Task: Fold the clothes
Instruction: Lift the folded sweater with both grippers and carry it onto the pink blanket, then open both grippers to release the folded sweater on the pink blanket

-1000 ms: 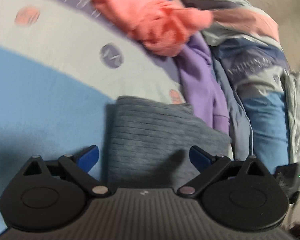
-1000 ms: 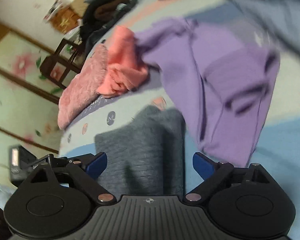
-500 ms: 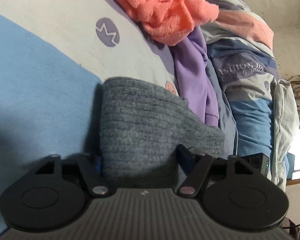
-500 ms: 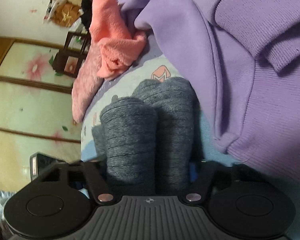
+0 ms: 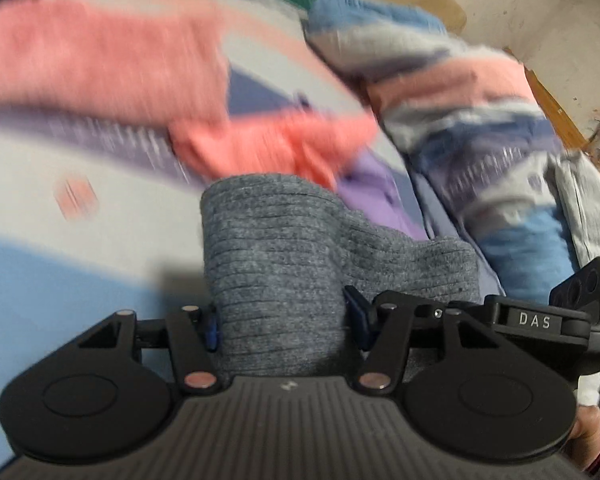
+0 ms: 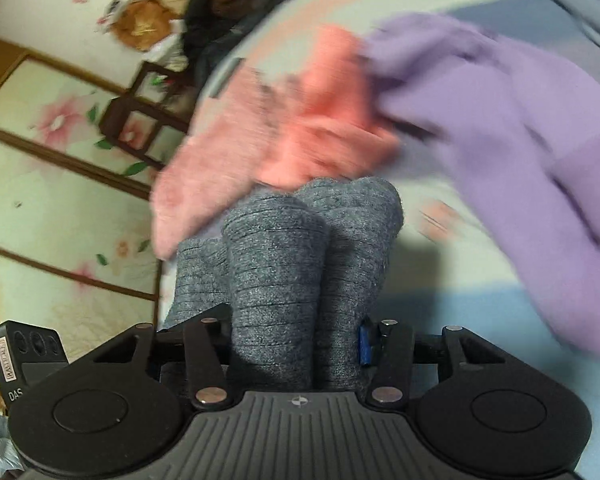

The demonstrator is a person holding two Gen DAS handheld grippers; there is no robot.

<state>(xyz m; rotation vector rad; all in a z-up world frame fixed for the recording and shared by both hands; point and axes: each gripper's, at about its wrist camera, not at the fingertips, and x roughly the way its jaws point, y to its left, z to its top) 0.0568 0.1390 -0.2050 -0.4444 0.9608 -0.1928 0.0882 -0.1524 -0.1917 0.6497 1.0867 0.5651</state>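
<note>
A folded grey ribbed knit garment (image 5: 276,256) is held at both ends. My left gripper (image 5: 282,322) is shut on one end of it. My right gripper (image 6: 296,340) is shut on the other end (image 6: 312,248), where the bundle bulges in two thick rolls between the fingers. The garment is lifted off the blue and white bed sheet (image 5: 60,264). The right gripper's body shows at the right edge of the left wrist view (image 5: 572,312).
A coral pink cloth (image 5: 268,144) and a pink fuzzy garment (image 5: 100,56) lie beyond the grey one. A purple sweatshirt (image 6: 520,128) spreads to the right. Striped bedding (image 5: 500,140) is piled at the right. A dark wooden stand (image 6: 144,116) and floral sliding doors are off the bed.
Both grippers, open a second ago, have closed on the grey garment and lifted it off the sheet. The views have swung upward and the background is blurred.
</note>
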